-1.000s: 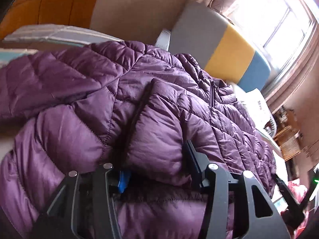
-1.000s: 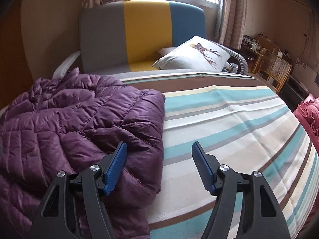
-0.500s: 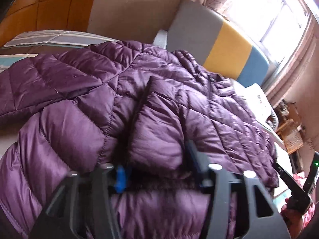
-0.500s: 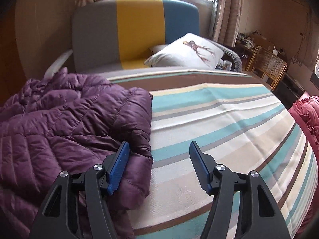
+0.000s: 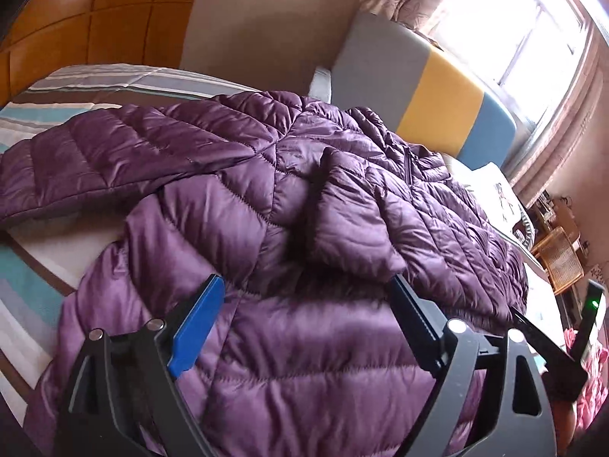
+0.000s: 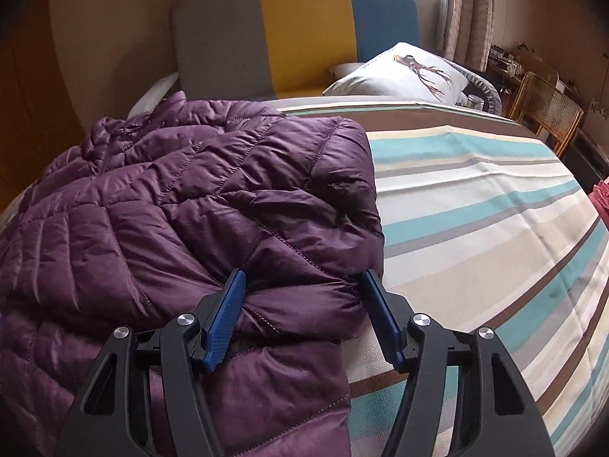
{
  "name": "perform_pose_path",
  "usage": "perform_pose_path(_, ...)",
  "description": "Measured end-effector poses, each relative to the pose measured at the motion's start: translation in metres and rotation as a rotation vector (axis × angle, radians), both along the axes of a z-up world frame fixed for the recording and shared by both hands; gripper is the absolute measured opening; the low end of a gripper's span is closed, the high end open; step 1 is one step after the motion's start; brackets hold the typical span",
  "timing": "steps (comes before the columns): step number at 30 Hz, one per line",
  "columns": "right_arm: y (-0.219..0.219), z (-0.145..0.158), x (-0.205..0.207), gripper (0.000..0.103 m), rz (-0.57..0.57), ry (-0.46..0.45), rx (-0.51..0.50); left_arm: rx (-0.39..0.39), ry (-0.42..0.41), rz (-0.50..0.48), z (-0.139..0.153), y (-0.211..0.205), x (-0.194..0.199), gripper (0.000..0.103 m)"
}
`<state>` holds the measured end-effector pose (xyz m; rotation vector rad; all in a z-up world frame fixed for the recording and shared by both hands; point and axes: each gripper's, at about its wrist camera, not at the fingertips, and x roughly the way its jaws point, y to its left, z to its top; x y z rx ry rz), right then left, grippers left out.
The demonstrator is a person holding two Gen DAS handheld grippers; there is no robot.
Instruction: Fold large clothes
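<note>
A purple quilted puffer jacket (image 5: 266, 198) lies spread on the striped bed, with a sleeve folded over its body. It also shows in the right wrist view (image 6: 182, 205), where its folded right edge ends mid-bed. My left gripper (image 5: 304, 304) is open just above the jacket, with a folded sleeve cuff (image 5: 350, 228) beyond its fingertips. My right gripper (image 6: 302, 297) is open, and its jaws straddle a puffed fold at the jacket's right edge. The other gripper's tip shows at the far right of the left wrist view.
The striped bedsheet (image 6: 475, 209) is bare right of the jacket. A grey, yellow and blue headboard (image 6: 304, 34) stands at the back with a white deer pillow (image 6: 403, 72). A wicker chair (image 6: 548, 106) and a red cloth (image 6: 601, 198) sit to the right.
My left gripper has opened and let go of the sleeve, which now rests on the jacket. My right gripper has moved left onto the jacket's right edge.
</note>
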<state>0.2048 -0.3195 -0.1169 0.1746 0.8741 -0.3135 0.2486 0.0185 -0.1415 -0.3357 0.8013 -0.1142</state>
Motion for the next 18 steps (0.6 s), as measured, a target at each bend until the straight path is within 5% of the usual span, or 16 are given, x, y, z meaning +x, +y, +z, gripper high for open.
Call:
perform_pose_path(8, 0.000, -0.003, -0.003, 0.066, -0.004, -0.003, 0.001, -0.022, -0.097, 0.050, 0.028, 0.040, -0.035, 0.100)
perform_pose_path(18, 0.000, -0.002, -0.004, 0.069, -0.018, -0.002, -0.010, -0.060, -0.050, 0.536, 0.025, 0.207, -0.061, 0.095)
